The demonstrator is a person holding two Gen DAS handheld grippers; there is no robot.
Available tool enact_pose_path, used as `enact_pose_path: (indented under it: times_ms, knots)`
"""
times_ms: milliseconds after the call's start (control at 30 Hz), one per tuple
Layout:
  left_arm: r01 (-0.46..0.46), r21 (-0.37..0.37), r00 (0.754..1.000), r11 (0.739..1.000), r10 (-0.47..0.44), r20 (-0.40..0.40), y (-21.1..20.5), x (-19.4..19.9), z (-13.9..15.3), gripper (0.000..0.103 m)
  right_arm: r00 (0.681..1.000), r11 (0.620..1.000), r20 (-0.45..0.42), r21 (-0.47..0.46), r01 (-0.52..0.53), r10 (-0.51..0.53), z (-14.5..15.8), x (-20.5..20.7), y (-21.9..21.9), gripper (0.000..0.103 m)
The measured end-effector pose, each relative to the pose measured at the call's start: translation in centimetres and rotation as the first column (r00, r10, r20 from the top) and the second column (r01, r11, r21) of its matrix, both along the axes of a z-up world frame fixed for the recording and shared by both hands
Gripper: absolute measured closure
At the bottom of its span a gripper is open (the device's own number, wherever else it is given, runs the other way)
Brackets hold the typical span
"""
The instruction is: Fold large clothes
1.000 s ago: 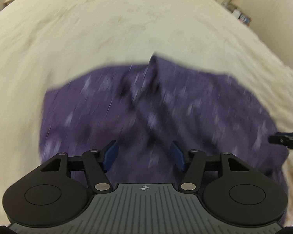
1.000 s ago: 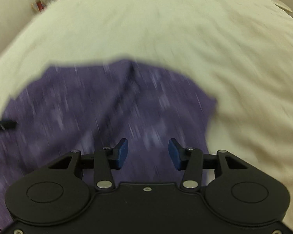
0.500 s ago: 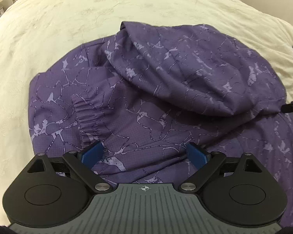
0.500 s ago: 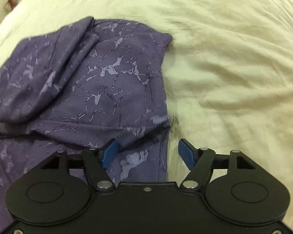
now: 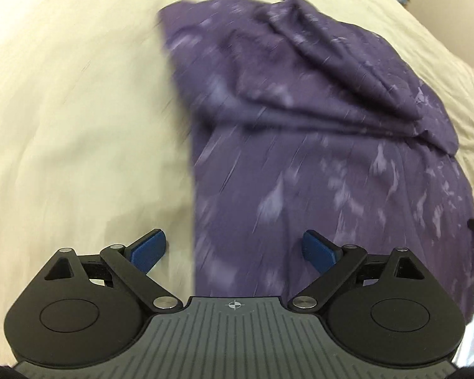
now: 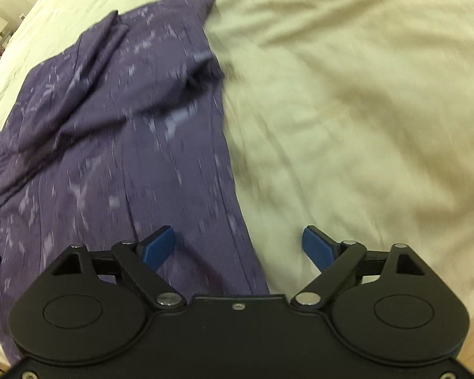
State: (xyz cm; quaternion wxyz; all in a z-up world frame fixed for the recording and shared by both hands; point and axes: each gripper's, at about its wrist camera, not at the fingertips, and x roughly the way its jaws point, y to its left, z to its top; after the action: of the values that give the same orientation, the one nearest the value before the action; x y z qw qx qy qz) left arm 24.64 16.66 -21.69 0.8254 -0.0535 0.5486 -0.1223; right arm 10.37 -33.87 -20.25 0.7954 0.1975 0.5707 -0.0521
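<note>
Since half a second ago both views have slid sideways and blurred: the purple garment [image 5: 316, 145], which filled the left wrist frame, now occupies only its centre and right, and in the right wrist frame it has shifted to the left half.

The left gripper [image 5: 235, 249] is spread wide, holding nothing; the garment's left edge runs down between its fingers. The right gripper [image 6: 238, 248] is likewise spread and empty, straddling the garment's right edge at lower centre.

A folded-over layer lies across the garment's upper part. The cream bedspread [image 6: 347, 110] fills the remainder.
</note>
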Motion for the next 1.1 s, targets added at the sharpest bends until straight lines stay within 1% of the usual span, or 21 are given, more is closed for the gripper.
enact_pose_path:
  times_ms: [100,367,433,567,700,1000,1067,1100]
  knots:
    - [-0.041,-0.045,0.999,0.998,0.041,-0.008,1.4,-2.7,-0.4,0.006,1.0,1.0,-0.016,0.013,-0.026,0.026,-0.6,-1.4,-0.1,0.011]
    - [-0.088,-0.04,0.995,0.995,0.089,0.043,0.5,-8.6,-1.1,0.003,0.992,0.989,-0.033,0.079,-0.123,0.126,-2.3,-5.0,-0.3,0.009]
    - [-0.083,-0.03,0.995,0.996,0.084,0.059,-0.1,-9.1,-1.6,0.0,0.988,0.985,-0.018,0.081,-0.15,0.152,-2.5,-6.0,-0.3,0.009]
    - [-0.076,-0.005,0.994,0.997,0.077,0.082,-0.8,-10.2,-1.8,0.0,0.986,0.981,0.016,0.103,-0.167,0.166,-2.4,-7.8,-0.4,0.009]
    - [-0.11,-0.028,0.991,0.994,0.112,0.075,-0.9,-10.7,-1.8,0.001,0.984,0.976,0.042,0.127,-0.176,0.172,-2.2,-9.1,-0.9,0.009]
    - [-0.123,-0.042,0.991,0.991,0.125,0.053,-1.4,-13.6,-2.1,0.001,0.956,0.945,0.057,0.148,-0.292,0.287,-2.0,-10.7,-0.3,0.008]
    - [-0.125,-0.054,0.992,0.991,0.127,0.023,-1.4,-13.8,-2.3,0.002,0.951,0.94,0.063,0.148,-0.308,0.302,-1.8,-11.1,-0.2,0.01]
    - [-0.124,-0.055,0.992,0.991,0.125,0.018,-1.5,-13.9,-2.3,0.006,0.949,0.938,0.065,0.15,-0.314,0.308,-1.7,-11.1,-0.1,0.016]
